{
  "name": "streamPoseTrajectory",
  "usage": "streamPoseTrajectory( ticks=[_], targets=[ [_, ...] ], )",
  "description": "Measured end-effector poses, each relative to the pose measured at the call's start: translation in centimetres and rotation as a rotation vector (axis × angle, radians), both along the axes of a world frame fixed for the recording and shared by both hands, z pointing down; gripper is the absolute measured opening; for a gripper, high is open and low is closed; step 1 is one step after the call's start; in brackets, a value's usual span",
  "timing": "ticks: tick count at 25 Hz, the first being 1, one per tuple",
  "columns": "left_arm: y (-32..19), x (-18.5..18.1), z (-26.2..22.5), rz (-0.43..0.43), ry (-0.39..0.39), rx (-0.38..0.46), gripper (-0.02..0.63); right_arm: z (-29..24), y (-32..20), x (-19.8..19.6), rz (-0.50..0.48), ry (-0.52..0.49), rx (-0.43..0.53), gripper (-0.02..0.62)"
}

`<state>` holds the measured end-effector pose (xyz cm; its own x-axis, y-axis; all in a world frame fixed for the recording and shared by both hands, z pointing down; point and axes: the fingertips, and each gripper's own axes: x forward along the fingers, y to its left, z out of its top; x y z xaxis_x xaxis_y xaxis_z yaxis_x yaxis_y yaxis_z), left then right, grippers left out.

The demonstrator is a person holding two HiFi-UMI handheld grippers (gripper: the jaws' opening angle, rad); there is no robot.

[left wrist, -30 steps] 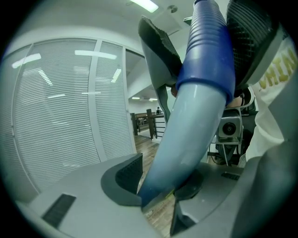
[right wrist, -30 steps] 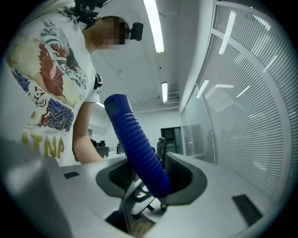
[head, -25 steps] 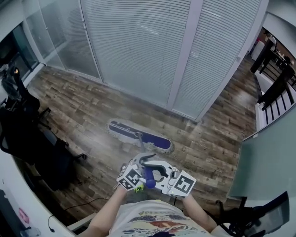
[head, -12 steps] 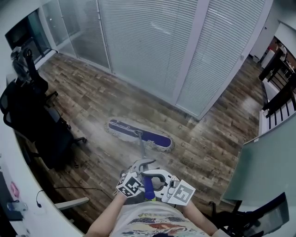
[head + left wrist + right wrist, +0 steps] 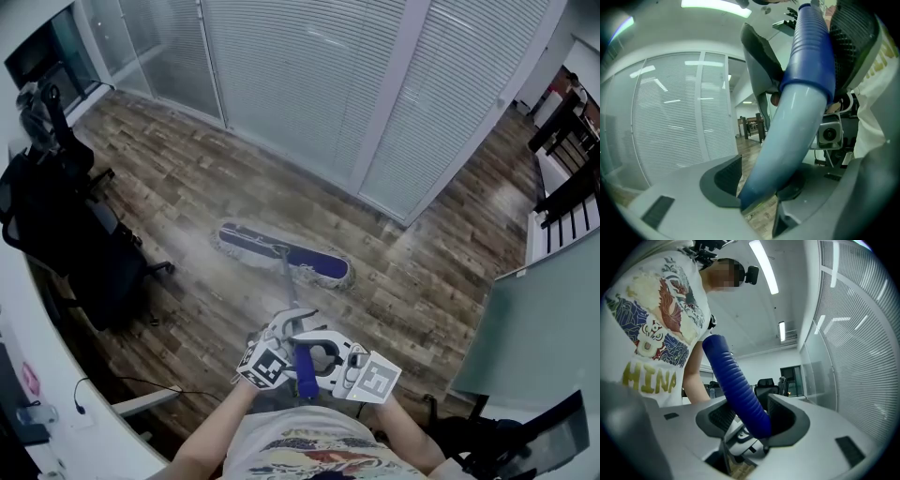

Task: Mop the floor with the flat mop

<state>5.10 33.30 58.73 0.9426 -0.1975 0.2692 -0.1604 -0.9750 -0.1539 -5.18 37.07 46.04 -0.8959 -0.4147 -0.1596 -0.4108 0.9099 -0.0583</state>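
Mid-frame, flat blue mop head (image 5: 281,255) on wood-plank floor (image 5: 178,187), below white-slatted glass wall (image 5: 300,84); black office chair (image 5: 66,234) at left. Left gripper (image 5: 759,187) fingers pinching pale pole (image 5: 790,136); right gripper (image 5: 750,425) fingers opening around ribbed blue grip (image 5: 736,380).

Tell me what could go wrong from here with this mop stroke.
The right claw is opening with the mop handle between its jaws, so the grip may slip. The mop head lies near the office chair; a wide sweep could catch its base.
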Motion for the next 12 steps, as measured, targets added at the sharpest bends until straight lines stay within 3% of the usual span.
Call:
streamPoseTrajectory(
  ticks=[6,12],
  targets=[
    [-6.2,-1.9,-0.5,0.012,0.022,-0.012,0.127,-0.7,-6.3,-2.3,-0.054,-0.005,0.02,0.206],
    [-14.0,-4.1,-1.1,0.059,0.006,-0.03,0.127,-0.9,-14.5,-4.8,-0.03,0.026,0.022,0.209]
  ],
)
